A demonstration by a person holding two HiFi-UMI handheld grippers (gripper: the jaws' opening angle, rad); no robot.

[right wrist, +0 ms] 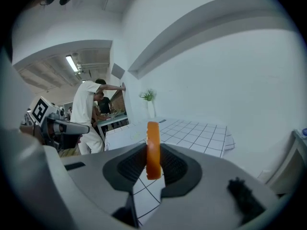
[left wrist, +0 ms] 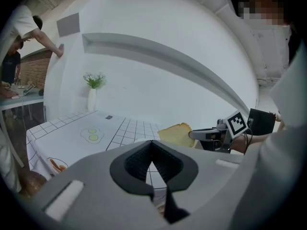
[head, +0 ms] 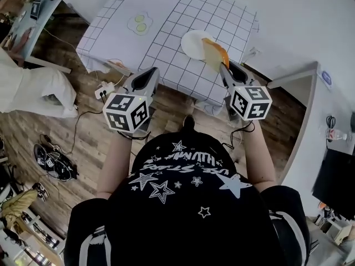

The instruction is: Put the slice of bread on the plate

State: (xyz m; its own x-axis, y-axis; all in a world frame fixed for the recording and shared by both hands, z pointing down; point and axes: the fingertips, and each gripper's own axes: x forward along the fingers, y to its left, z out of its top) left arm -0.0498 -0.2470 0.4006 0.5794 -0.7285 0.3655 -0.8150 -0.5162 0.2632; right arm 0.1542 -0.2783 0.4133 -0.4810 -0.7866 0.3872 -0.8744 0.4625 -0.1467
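Observation:
The slice of bread (head: 213,53) stands on edge between the jaws of my right gripper (head: 222,66), which is shut on it. It hangs just over the near edge of the checked tablecloth (head: 166,43), beside the white plate (head: 194,44). In the right gripper view only the bread's orange crust (right wrist: 153,150) shows, pinched between the pads of that gripper (right wrist: 153,166). My left gripper (head: 150,73) is level with the table's near edge, left of the bread, its jaws shut on nothing (left wrist: 152,163). From the left gripper view the bread (left wrist: 176,134) sticks out of the right gripper (left wrist: 204,134).
A fried-egg picture (head: 140,24) lies on the cloth at the far left. A vase with a plant (left wrist: 92,98) stands at the table's far end. A person in white (right wrist: 88,114) leans on the wall beyond. A power strip (head: 104,91) and cables lie on the wooden floor.

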